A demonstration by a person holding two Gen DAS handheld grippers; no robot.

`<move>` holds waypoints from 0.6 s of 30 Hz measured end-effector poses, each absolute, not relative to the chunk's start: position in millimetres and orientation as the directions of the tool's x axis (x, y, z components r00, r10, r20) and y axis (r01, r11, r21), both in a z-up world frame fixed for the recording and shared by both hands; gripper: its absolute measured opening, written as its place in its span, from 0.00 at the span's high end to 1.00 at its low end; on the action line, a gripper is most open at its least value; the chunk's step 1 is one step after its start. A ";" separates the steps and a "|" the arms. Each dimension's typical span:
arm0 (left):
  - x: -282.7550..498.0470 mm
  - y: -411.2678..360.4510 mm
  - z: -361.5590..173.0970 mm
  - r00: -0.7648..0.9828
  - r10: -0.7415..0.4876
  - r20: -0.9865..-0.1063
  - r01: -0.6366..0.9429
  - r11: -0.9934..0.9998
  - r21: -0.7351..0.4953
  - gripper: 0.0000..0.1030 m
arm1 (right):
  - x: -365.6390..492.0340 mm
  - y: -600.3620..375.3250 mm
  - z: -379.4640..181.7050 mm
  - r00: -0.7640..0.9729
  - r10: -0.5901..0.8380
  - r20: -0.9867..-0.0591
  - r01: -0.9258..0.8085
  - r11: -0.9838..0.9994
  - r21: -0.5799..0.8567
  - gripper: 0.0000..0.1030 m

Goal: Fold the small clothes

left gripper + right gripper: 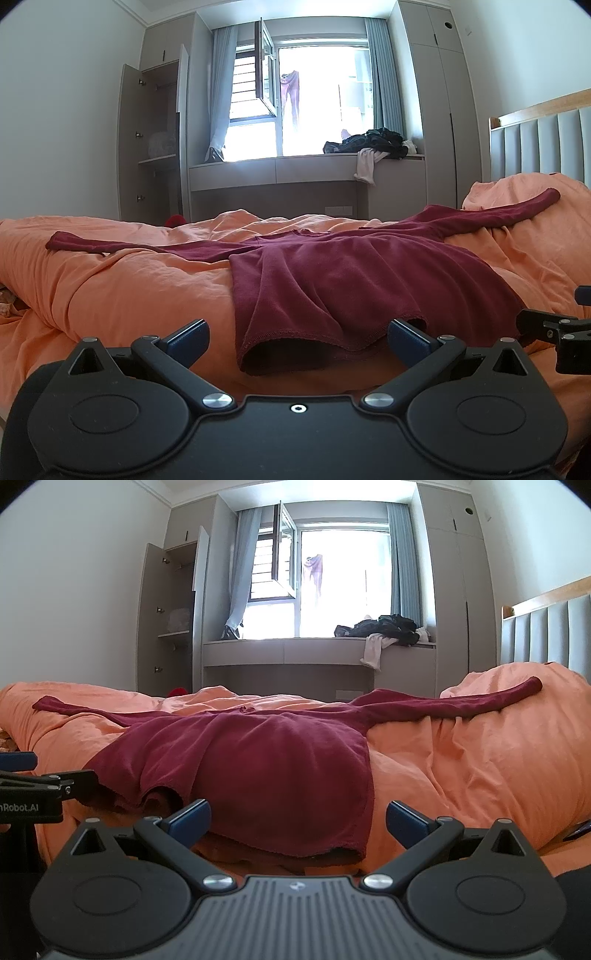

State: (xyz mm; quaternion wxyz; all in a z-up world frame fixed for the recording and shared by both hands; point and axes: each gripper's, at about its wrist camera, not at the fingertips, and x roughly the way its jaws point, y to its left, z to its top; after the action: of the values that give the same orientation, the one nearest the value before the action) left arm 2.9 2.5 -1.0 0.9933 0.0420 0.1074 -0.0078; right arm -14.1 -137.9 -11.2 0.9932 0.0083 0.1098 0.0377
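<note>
Left wrist view: dark red long-sleeved knit top (332, 280) spread flat on rumpled orange duvet (110, 280), sleeves out; left gripper (297, 339) spread wide, empty, just short of the hem. Folding apparently not begun.

Right wrist view: right gripper (298, 819) likewise agape near the hem's right corner. Next likely: pinching hem or sleeve. Open wardrobe (173, 620) contents blurred.

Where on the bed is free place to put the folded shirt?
Free: orange duvet right of the maroon long-sleeve shirt, below its right sleeve; also duvet left of the shirt, below its left sleeve. Crowded: the near hem, by both open tongs.
</note>
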 end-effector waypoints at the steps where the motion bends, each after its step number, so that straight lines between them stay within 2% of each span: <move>1: 2.9 2.8 -0.9 0.977 -0.007 -0.215 0.025 0.996 0.081 0.00 | -14.1 -138.1 -11.2 0.973 0.076 -0.218 -0.073 0.997 0.024 0.00; 18: 3.1 3.5 -0.5 0.977 -0.009 -0.215 0.026 0.997 0.078 0.00 | -14.0 -137.6 -11.7 0.973 0.075 -0.219 -0.072 0.997 0.025 0.00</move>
State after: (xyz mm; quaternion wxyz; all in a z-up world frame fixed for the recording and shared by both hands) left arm 3.1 3.5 -0.5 0.9933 0.0403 0.1080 -0.0088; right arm -14.0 -137.6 -11.7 0.9932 0.0085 0.1103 0.0370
